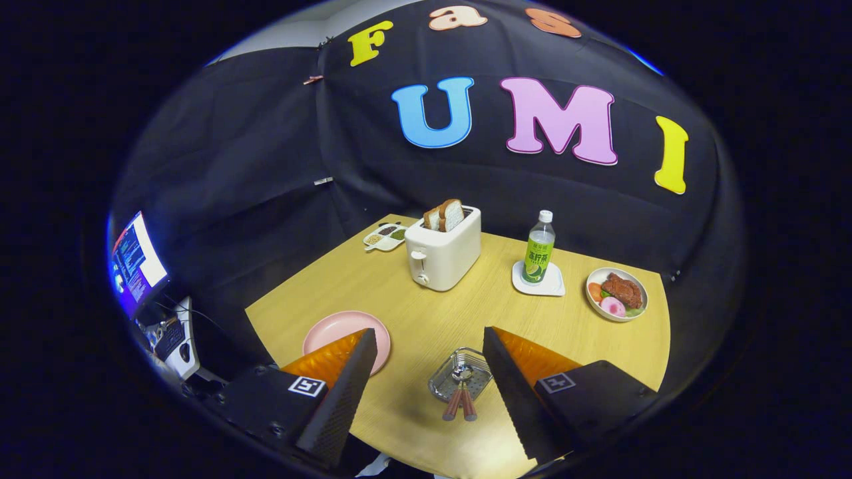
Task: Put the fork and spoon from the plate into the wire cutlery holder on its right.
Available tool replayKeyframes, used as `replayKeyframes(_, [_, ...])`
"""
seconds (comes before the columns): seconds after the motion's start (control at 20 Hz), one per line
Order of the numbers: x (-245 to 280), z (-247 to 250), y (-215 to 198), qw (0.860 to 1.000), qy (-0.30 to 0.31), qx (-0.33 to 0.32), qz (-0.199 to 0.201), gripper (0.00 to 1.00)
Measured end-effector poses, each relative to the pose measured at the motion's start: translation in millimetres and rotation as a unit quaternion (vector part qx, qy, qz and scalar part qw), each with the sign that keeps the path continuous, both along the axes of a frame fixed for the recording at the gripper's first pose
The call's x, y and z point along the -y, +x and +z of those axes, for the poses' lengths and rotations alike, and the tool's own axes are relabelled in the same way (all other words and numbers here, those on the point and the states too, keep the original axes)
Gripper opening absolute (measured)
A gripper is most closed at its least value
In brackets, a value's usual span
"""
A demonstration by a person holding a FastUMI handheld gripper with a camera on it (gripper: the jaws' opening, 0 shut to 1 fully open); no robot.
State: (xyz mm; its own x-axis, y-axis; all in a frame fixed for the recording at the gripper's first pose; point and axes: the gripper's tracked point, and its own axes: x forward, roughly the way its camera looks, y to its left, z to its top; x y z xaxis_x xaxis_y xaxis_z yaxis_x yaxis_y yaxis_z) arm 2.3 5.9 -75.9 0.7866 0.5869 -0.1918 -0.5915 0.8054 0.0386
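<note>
- The pink plate (333, 329) sits on the counter (426, 313) just ahead of the left finger of the hand-held gripper (426, 362), and part of it is hidden behind that finger. What I can see of its surface is bare; no cutlery shows on it.
- The hand-held gripper hangs above the near side of the counter with its fingers spread wide and nothing between the pads. It holds nothing.
- In the gap between the fingers, closer to the right one, lies the wire cutlery holder (447, 380), to the right of the plate as the task says. Its far right corner slips behind the right finger.
- Two utensils with reddish-brown handles (460, 404) rest in the holder, which I take to be the fork and spoon. Their metal heads lie inside the wire frame, and the handles stick out over the near rim toward the gripper, side by side and touching or nearly so.
- Their long axis runs roughly along the gripper's forward line, so the fingers would straddle it across the width.
- By my reading, both pieces are already in the holder and the task looks done or close to it; any next move would be backing away.
- Further off stand a toaster (444, 256), a bottle (538, 247) and a bowl of food (616, 293), all well apart from the holder.
</note>
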Motion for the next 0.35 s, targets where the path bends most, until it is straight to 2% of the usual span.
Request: replayKeyframes(0.35, [-2.2,-0.2,2.3,1.0,-0.001,0.0,0.012,1.0])
